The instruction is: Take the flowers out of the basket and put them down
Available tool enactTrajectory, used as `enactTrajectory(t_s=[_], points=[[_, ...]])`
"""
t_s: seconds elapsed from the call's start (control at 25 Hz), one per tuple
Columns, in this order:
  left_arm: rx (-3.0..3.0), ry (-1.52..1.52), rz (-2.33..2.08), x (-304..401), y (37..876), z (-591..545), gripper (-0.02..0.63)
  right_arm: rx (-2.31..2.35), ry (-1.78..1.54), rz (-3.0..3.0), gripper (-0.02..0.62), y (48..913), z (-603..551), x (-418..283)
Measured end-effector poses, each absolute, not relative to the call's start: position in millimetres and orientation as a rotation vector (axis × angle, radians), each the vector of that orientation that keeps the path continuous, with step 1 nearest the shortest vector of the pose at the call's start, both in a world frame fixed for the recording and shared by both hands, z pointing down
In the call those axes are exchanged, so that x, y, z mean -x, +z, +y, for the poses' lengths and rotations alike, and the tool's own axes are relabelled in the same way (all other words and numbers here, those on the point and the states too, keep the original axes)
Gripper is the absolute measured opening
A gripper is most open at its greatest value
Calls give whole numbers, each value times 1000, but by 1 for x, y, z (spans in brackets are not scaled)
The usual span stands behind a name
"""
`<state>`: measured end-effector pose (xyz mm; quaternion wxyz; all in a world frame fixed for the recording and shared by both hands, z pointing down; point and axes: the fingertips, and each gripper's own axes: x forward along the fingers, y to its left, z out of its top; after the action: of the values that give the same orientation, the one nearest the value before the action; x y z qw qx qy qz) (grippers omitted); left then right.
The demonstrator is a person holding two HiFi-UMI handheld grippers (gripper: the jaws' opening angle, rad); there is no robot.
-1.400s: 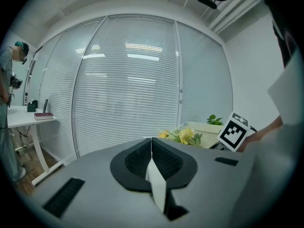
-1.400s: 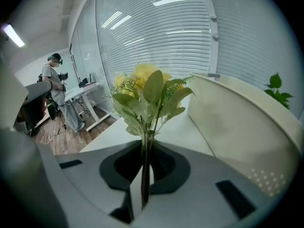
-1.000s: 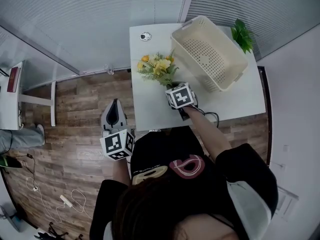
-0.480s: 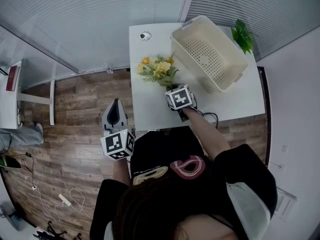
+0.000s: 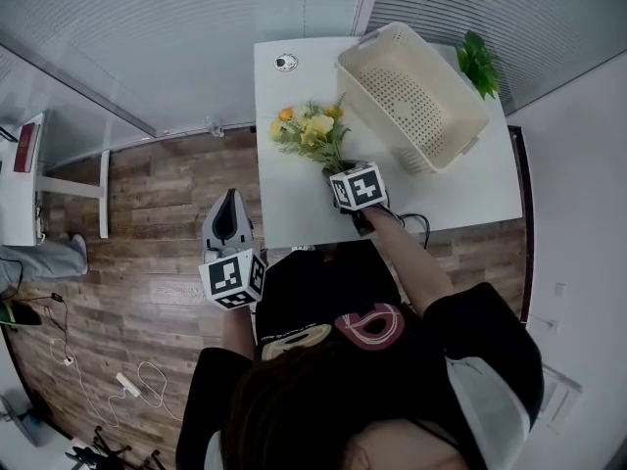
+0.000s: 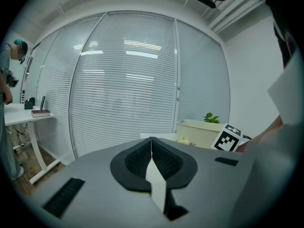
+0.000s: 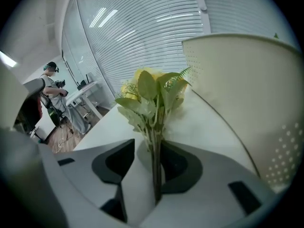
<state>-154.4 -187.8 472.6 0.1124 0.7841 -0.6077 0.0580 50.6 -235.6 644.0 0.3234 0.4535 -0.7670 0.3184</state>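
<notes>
The right tool [image 7: 142, 151] is just opening mid-frame, flowers [image 5: 312, 130] lying between its jaws on the counter [image 5: 294, 209]; left tool [image 6: 151, 144] is hanging closed.

flowers [image 5: 312, 133] on table [image 5: 294, 204], left of basket [image 5: 446, 86]
</notes>
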Motion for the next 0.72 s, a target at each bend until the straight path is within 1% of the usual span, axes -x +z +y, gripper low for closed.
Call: enactTrajectory(t_s=[0.08,0.24,0.56,0.72], points=[[-2306,175,-1779,154,473,-187,18,-1183,855,-2052,201,639,-233,-49],[-2321,177,-1768,151,470,-186,18,-1184,876,-2114,245,624,-229,-48],[-2370,161,-1712,135,466,-186,18,-1294,828,-2217,249,579,-228,-63],[-2390,145,-1677,125,463,-185,18,-1366,747,-2281,249,554,-222,-72]])
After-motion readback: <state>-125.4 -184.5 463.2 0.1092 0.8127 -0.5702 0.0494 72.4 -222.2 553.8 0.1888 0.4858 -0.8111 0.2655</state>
